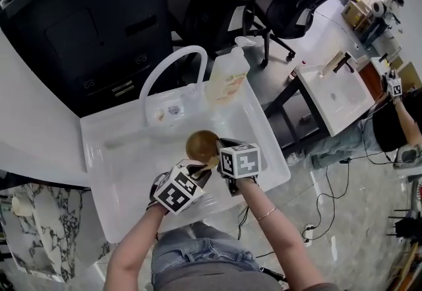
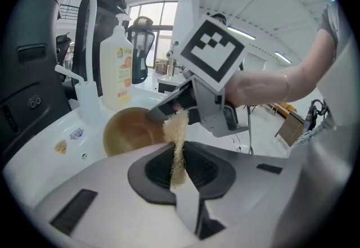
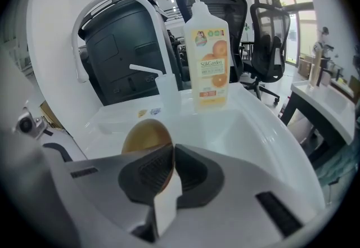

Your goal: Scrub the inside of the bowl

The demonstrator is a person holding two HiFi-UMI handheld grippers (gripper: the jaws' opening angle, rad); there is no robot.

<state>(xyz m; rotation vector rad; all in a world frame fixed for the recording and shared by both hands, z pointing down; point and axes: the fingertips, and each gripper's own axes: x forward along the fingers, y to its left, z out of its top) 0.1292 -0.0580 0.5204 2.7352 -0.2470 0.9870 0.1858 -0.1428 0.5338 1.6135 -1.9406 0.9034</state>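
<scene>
Wooden bowl (image 1: 201, 144) in sink (image 1: 125, 159), rim pinched by right tongs (image 3: 170, 157); left tongs (image 2: 180, 154) clamp scrubber (image 2: 175, 126)

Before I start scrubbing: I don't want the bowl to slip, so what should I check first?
1. Right gripper shut on the bowl rim: ok.
2. Left gripper shut on the scrubber: ok.
3. Bowl held over the sink: ok.
4. Scrubber against the bowl's inside: cannot tell; its tip shows beside the rim.
5. Soap on the scrubber: cannot tell; no foam shows.
6. Bottle apart from the bowl, at the sink's back: ok.
</scene>
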